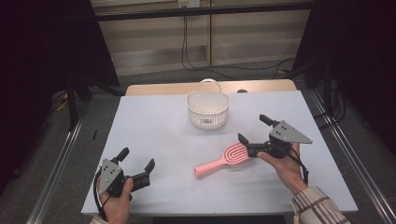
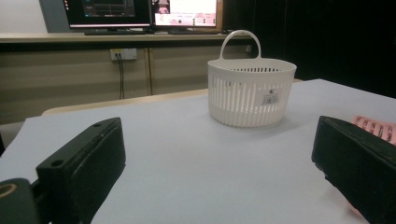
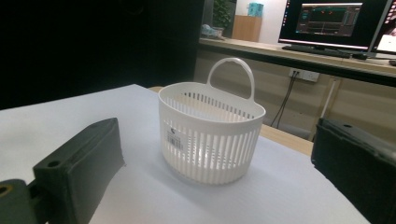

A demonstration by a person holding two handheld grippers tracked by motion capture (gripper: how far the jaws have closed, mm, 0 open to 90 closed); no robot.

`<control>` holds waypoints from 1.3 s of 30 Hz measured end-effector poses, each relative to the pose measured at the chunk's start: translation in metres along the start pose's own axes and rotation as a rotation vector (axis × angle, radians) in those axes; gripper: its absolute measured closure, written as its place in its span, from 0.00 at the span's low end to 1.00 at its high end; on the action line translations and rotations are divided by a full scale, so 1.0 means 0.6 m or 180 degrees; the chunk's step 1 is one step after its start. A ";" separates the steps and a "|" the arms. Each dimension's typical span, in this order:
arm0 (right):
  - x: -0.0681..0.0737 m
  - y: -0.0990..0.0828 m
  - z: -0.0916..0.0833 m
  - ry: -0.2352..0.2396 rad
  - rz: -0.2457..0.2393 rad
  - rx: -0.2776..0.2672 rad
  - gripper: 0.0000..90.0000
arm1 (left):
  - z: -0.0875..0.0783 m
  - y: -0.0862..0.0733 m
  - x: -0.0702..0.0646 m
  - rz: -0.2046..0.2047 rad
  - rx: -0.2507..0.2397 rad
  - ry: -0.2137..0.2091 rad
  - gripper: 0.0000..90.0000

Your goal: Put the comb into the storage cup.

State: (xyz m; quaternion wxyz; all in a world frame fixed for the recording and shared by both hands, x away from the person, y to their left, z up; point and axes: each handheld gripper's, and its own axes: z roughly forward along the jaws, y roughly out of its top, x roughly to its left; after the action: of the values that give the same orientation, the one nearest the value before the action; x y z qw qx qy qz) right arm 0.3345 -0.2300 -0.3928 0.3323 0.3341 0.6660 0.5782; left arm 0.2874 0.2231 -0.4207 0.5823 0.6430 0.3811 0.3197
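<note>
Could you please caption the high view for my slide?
Two open grippers, left and right, flank a pink hairbrush near a white basket.

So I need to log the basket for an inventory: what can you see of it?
The white basket looks like plastic, oval, with slotted walls, a perforated bottom and one arched handle at its rim. A small label sits on its wall. It stands upright and empty at the far middle of the table, touching nothing else.
</note>
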 end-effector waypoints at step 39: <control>-0.018 0.010 0.060 0.0426 0.0258 0.0132 1.00 | -0.001 -0.001 0.006 -0.0007 0.0012 0.0024 0.03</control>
State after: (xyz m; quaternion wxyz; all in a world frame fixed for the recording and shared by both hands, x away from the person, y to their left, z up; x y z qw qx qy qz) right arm 0.3707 -0.2189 -0.3902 0.2565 0.3282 0.6845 0.5983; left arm 0.2884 0.2265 -0.4212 0.5800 0.6425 0.3847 0.3207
